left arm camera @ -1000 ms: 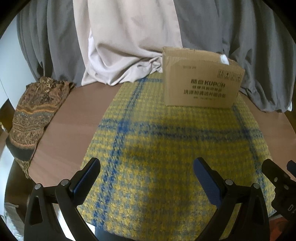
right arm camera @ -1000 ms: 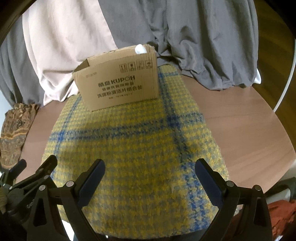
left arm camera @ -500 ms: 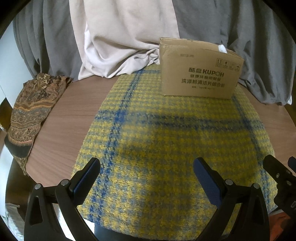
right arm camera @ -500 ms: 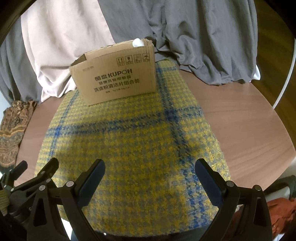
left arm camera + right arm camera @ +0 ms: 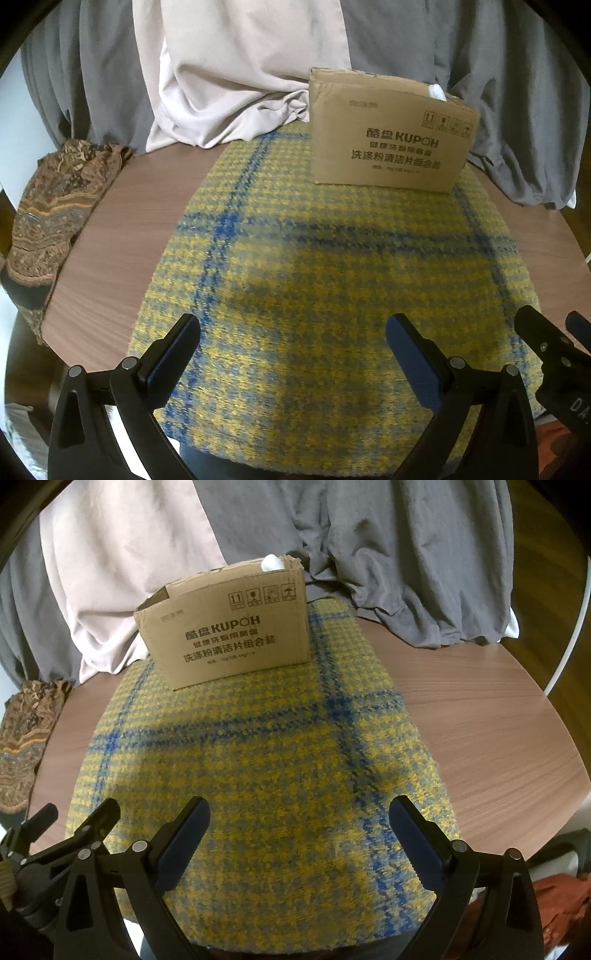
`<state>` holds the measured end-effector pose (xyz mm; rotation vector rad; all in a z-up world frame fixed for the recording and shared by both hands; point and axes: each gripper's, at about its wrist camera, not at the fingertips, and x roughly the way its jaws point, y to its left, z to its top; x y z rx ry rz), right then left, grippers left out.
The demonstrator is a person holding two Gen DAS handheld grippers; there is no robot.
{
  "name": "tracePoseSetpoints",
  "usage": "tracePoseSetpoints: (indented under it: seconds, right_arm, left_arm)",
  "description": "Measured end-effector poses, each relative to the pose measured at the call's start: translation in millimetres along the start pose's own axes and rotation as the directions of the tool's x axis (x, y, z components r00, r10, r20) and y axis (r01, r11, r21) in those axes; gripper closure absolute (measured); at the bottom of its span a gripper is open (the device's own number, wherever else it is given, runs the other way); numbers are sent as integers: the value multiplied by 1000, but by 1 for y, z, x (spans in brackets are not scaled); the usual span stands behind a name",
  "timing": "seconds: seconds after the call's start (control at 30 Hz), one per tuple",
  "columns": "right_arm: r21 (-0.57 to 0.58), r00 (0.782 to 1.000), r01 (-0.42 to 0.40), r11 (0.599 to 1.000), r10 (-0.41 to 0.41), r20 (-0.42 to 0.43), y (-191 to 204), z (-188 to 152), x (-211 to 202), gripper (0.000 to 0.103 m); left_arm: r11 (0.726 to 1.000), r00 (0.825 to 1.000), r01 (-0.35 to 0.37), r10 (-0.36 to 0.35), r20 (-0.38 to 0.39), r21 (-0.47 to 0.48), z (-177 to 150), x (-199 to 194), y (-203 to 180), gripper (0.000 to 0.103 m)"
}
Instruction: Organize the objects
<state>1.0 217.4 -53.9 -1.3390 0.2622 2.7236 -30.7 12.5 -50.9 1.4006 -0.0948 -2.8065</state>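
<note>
A brown cardboard box point(image 5: 391, 129) printed KUPOH stands at the far end of a yellow and blue checked cloth point(image 5: 314, 277) on a round wooden table point(image 5: 122, 229). The box point(image 5: 229, 631) and cloth point(image 5: 266, 775) also show in the right wrist view; something white point(image 5: 271, 562) pokes out of the box top. My left gripper point(image 5: 293, 347) is open and empty over the cloth's near edge. My right gripper point(image 5: 299, 830) is open and empty beside it. A patterned brown cloth point(image 5: 51, 206) lies at the table's left edge.
Grey and pale pink fabric point(image 5: 236, 74) hangs behind the table. The right gripper's body point(image 5: 554, 362) shows at the lower right of the left wrist view. An orange-red item point(image 5: 561, 904) sits below the table's right side. Bare wood point(image 5: 480, 709) lies right of the cloth.
Both grippers have drawn back and risen slightly toward the near edge of the cloth. Both stay open. The box has not moved.
</note>
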Motion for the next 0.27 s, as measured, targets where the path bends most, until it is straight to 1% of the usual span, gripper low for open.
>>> tracePoseSetpoints:
  seconds: [0.13, 0.27]
  right_arm:
    - [-1, 1000, 8, 1000, -8, 1, -1, 0, 1, 5]
    - [3, 1000, 4, 1000, -4, 0, -1, 0, 2, 5]
  left_arm:
    - [1000, 1000, -24, 23, 21, 5, -2, -1, -1, 1]
    - [1000, 1000, -18, 18, 24, 4, 0, -3, -2, 1]
